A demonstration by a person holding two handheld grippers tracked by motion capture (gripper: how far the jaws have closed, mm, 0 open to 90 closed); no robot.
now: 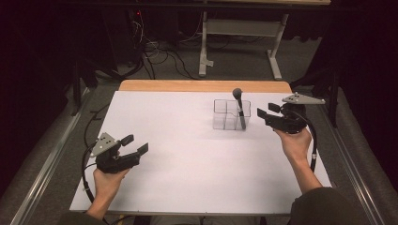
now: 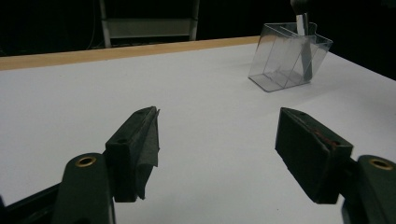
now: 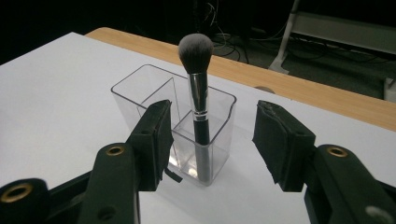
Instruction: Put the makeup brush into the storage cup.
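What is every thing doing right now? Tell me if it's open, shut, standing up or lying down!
Left gripper: open, holding nothing, above the table.
Right gripper: open, holding nothing, beside the holder.
Makeup brush: standing upright in the holder, bristles up.
Clear holder: upright on the table, brush in one compartment.
Table: covered by a white sheet.

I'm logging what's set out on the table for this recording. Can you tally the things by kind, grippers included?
Clear divided organizer: 1
Makeup brush, standing in the organizer: 1
Handheld grippers, left gripper and right gripper, both open: 2
Total: 4
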